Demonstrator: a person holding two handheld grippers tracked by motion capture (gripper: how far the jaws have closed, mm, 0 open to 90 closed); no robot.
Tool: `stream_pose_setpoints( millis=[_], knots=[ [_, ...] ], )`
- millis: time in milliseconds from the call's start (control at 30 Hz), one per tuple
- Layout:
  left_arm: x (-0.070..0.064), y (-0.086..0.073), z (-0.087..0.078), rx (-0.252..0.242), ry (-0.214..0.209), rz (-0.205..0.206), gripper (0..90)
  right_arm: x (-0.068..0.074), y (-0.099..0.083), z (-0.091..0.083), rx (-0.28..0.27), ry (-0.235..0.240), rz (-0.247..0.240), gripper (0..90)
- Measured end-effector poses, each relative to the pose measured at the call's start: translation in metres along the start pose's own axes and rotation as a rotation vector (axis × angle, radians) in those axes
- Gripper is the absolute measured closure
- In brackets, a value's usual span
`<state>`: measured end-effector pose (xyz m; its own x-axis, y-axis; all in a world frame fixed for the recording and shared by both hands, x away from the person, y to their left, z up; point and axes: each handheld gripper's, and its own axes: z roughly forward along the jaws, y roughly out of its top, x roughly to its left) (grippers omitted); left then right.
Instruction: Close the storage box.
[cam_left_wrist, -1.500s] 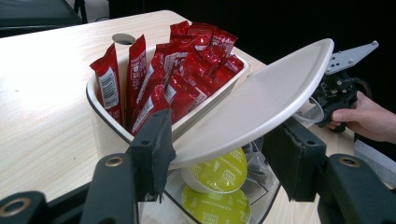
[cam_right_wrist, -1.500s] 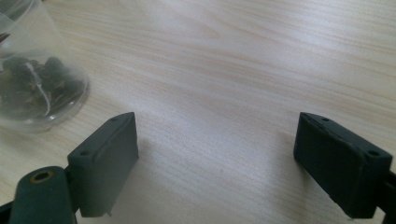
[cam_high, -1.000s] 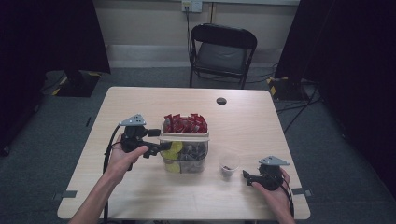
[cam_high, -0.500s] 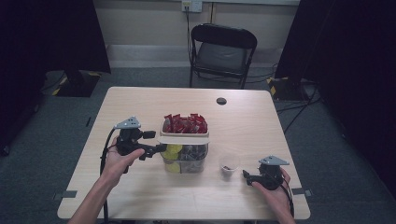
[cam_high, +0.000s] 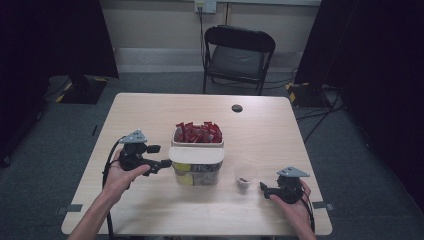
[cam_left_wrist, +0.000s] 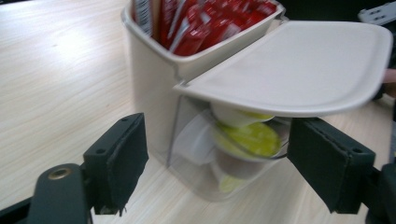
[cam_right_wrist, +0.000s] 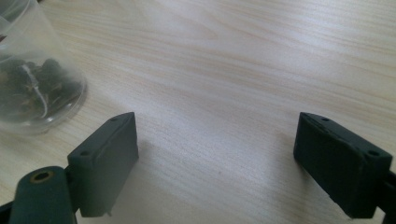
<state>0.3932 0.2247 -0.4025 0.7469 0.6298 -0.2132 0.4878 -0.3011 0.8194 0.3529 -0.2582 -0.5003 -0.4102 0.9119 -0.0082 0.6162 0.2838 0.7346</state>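
Over the middle of the pale wooden table (cam_high: 150, 210), I hold my left gripper (cam_high: 159, 156) level with a two-part condiment caddy (cam_high: 197, 160), its jaws spread wide and gripping nothing. From the left gripper view, the caddy (cam_left_wrist: 159, 88) stands just ahead, between the two black pads: an opaque cream bin packed with upright red sachets (cam_left_wrist: 201, 23), and in front of it a clear compartment of small sealed tubs (cam_left_wrist: 243, 140), one with a yellow-green lid, under a flat cream lid (cam_left_wrist: 299, 65) that juts forward.

My right gripper (cam_high: 267, 189) rests low near the table's front edge, jaws likewise wide apart and empty, just beside a small clear plastic cup (cam_high: 245, 176) holding something dark.

The step in hand looks like taking hold of the caddy or its lid. To do it well, I judge I should ease the left gripper forward squarely, settle on either the lid's rim or the clear wall, and close slowly; the lid sits loose-looking and overhanging, so a crooked pinch could tip it or shove the whole caddy. The right gripper could steady the far side if it slides.

White print runs down the sachets, but it is too blurred to read; no brand or label can be made out elsewhere.
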Motion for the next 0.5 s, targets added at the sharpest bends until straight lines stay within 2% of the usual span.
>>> stream_pose_setpoints(
  millis=[233, 300, 500],
  knots=[
    [0.011, -0.008, -0.004, 0.011, 0.033, -0.026, 21.3, 0.0, 0.0, 0.0, 0.0, 0.0, 0.0, 13.4],
    [0.016, -0.009, -0.008, -0.01, 0.041, -0.045, 21.7, 0.0, 0.0, 0.0, 0.0, 0.0, -0.001, 13.4],
    [0.017, -0.008, -0.012, -0.023, 0.045, -0.047, 21.6, 0.0, 0.0, 0.0, 0.0, 0.0, 0.0, 13.4]
  ],
)
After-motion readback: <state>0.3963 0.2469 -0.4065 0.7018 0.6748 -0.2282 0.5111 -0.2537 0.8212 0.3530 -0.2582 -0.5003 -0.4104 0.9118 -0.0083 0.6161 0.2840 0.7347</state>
